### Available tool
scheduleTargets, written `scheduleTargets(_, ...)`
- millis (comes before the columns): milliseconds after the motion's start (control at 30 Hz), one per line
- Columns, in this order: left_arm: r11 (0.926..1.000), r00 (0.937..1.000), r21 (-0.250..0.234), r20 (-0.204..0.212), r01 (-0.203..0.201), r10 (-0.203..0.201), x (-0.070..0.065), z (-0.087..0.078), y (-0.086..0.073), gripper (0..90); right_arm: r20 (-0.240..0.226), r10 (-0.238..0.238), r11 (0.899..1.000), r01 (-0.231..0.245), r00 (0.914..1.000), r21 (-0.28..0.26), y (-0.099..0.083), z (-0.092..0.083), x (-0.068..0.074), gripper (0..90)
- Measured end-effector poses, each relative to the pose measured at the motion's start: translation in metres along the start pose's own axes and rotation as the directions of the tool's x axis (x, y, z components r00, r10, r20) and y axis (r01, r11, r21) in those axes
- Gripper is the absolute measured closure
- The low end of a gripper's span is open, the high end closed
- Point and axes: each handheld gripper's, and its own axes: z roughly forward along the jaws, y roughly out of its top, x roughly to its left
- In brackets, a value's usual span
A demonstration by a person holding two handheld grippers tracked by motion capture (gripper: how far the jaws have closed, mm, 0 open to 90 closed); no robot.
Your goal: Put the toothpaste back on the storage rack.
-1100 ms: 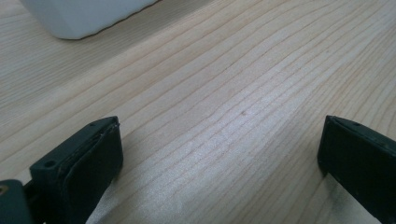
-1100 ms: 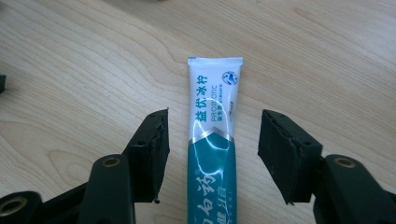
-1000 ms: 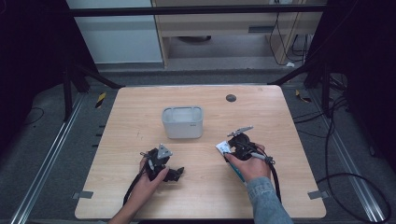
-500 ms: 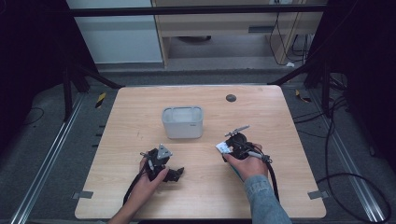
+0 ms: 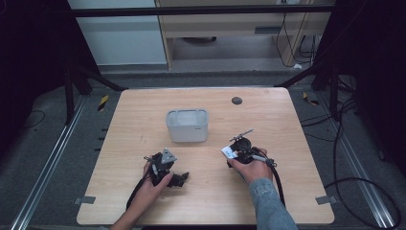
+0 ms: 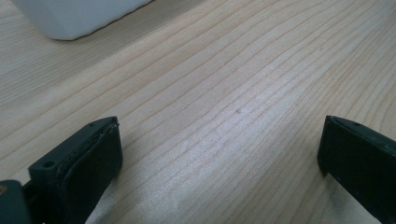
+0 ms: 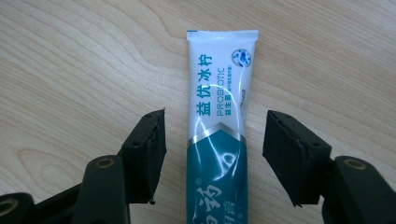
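Observation:
A white and teal toothpaste tube (image 7: 218, 116) lies flat on the wooden table (image 5: 287, 191). Its crimped end points away from me in the right gripper view. My right gripper (image 7: 215, 117) is open, with one jaw on each side of the tube and a small gap on both sides. In the high view the right gripper (image 5: 235, 152) sits right of centre, with the tube's white end (image 5: 228, 153) poking out at its left. My left gripper (image 6: 219, 123) is open wide over bare wood. It rests in a hand at the front left (image 5: 167, 170).
A white rectangular container (image 5: 186, 125) stands at the middle of the table, and its corner (image 6: 79, 16) shows in the left gripper view. A small dark disc (image 5: 236, 100) lies near the far edge. Cables (image 5: 277, 177) trail from the grippers toward the front edge.
My right gripper has shifted slightly left, closer around the tube. The tube and the left gripper have stayed in place.

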Motion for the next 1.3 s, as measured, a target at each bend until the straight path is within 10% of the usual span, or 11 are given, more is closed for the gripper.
scheduleTargets(1300,1.0,1.0,0.003,0.003,-0.005,0.005,-0.001,0.0,0.0,0.0,0.016,0.013,0.999,-0.014,0.9998,0.036,-0.001,0.019,0.0,53.7)
